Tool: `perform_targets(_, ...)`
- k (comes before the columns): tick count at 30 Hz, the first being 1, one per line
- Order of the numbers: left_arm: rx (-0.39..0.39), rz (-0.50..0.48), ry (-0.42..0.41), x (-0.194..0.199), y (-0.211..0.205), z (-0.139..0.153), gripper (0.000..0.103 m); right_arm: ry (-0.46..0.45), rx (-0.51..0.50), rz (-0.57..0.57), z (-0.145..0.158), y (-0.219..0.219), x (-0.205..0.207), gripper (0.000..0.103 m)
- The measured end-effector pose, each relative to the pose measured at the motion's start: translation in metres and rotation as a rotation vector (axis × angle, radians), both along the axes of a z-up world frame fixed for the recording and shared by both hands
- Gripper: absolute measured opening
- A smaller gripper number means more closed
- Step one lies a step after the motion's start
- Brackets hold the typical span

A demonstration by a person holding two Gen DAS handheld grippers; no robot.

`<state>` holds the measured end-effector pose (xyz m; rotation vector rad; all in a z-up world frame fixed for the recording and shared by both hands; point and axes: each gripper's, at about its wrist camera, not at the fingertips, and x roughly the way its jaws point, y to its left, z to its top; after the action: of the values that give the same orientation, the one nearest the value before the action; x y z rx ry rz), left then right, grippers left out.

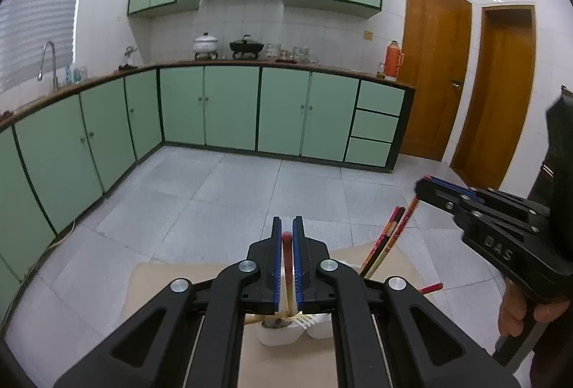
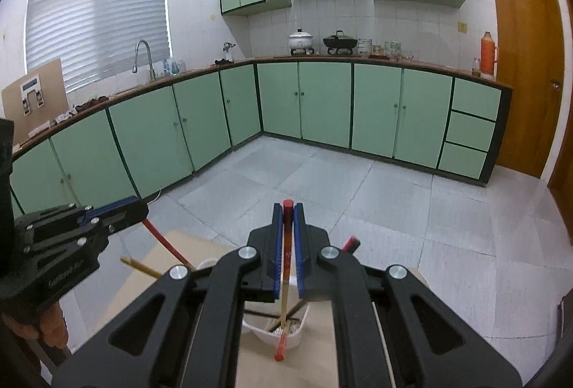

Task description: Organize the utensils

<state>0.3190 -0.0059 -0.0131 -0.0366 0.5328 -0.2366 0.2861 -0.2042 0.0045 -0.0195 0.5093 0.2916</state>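
The utensils here are chopsticks: slim sticks, pale cream along the lower shaft and red at the upper end, some with red patterned bands. Each gripper holds one.

The left gripper [image 1: 287, 237] has its blue-padded jaws nearly closed, pinching a cream chopstick with a red tip [image 1: 286, 257] that runs up between the pads; its red end shows just below the jaw tips and its lower end drops towards the white holder [image 1: 277, 338] beneath. In the right wrist view this same stick appears red and slanted under the left gripper's nose.

The right gripper [image 2: 287, 227] is likewise closed down to a narrow gap on a red-topped chopstick [image 2: 285, 280]. The red cap pokes slightly past the jaw tips, the shaft passes down between the pads, and its red lower end reaches over the near rim of the white holder [image 2: 286, 339], which stands on the tan counter [image 2: 179, 245].

More chopsticks [image 1: 385, 245] lean out of the holder between the two grippers, tilted to the right, and another pale one [image 2: 139, 266] sticks out to the left. A bare hand [image 1: 519, 313] grips the right gripper's handle
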Motion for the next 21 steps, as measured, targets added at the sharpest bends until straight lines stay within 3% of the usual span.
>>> perform_targets(3,-0.017,0.015,-0.008,-0.006,0.009,0.003,0.028,-0.022,-0.007,-0.014,0.001,-0.002,-0.012,0.02)
perform_targets(5,-0.019,0.029,-0.03,-0.016,0.014,0.008,0.034,-0.055,0.003,-0.033,0.008,-0.009,-0.025,0.039)
perform_targets(9,-0.027,0.056,-0.059,-0.037,0.023,0.017,0.045,-0.105,0.003,-0.062,0.017,-0.021,-0.051,0.046)
perform_targets(13,-0.007,0.084,-0.09,-0.061,0.027,0.024,0.063,-0.113,0.029,-0.112,0.017,-0.036,-0.082,0.063)
perform_targets(17,0.001,0.091,-0.102,-0.091,0.029,0.023,0.072,-0.095,0.031,-0.143,0.009,-0.043,-0.11,0.081)
perform_targets(21,0.021,0.095,-0.098,-0.118,0.025,0.018,0.081,-0.079,0.048,-0.158,0.002,-0.045,-0.14,0.089)
